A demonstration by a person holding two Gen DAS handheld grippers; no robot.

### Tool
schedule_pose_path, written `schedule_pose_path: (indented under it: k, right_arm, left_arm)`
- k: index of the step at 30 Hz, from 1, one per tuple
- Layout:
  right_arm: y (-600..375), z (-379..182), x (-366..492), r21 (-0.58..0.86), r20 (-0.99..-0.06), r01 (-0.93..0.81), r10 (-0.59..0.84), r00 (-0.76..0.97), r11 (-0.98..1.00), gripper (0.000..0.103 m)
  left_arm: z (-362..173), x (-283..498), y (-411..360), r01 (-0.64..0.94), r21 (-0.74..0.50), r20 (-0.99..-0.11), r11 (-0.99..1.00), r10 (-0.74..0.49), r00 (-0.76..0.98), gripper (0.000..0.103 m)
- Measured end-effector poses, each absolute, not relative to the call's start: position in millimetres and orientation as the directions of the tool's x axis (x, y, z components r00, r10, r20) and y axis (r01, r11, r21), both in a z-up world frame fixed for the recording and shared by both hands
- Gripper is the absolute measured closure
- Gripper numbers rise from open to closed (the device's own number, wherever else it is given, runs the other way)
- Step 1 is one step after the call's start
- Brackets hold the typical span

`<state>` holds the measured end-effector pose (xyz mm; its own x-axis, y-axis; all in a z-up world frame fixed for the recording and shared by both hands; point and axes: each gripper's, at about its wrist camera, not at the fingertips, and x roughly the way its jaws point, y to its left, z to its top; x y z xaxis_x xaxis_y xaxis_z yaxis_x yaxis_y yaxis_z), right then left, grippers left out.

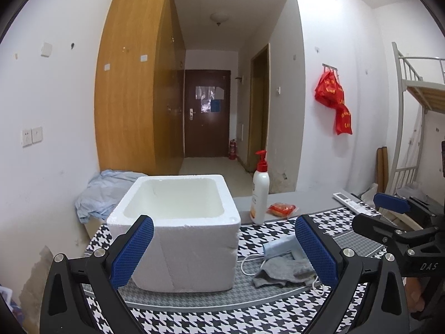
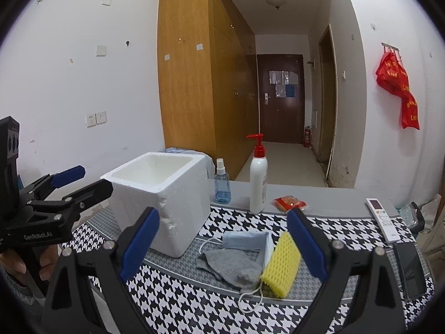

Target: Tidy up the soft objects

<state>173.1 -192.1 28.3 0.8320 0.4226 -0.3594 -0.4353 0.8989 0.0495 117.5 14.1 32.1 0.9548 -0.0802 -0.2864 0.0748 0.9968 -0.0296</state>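
Note:
A white foam box [image 1: 178, 231] [image 2: 164, 194] stands open and empty on the houndstooth mat. To its right lie a grey sock [image 2: 230, 267] [image 1: 283, 271], a blue face mask [image 2: 244, 240] [image 1: 281, 246] with white ear loops, and a yellow foam net sleeve [image 2: 282, 264]. My left gripper [image 1: 222, 253] is open and empty, straddling the box's near right corner. My right gripper [image 2: 222, 247] is open and empty, just in front of the soft pile. The sleeve is hidden in the left wrist view.
A white pump bottle [image 2: 258, 178] [image 1: 260, 192], a blue spray bottle [image 2: 222, 186], a red snack packet [image 2: 290, 203] [image 1: 281, 209] and a white remote [image 2: 382, 220] [image 1: 351, 201] sit on the grey table. A black phone [image 2: 408, 270] lies at right. Blue cloth [image 1: 103, 192] is behind the box.

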Motion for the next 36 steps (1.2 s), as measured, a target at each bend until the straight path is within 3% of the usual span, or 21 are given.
schedule_pose_path:
  k: [17,25,36]
  right_arm:
    - [-200.3,2.0,151.8,0.011,-0.363,-0.431,0.406,0.839,0.902,0.008]
    - [-210.2,-11.6,147.6,0.042,-0.372,-0.409,0.394,0.841,0.912,0.008]
    - [-219.8,-25.3,150.5,0.075,-0.398,-0.381,0.378,0.836,0.922,0.008]
  left_arm:
    - [-1.7,97.1,4.1,0.105,-0.070,-0.319,0.992,-0.122,0.940,0.001]
    - [-15.6,87.4,-0.9,0.120,-0.046,-0.291,0.992,-0.128,0.948,0.001]
    - [-30.5,90.4,-9.1,0.152,-0.056,-0.330,0.987,-0.162,0.930,0.001]
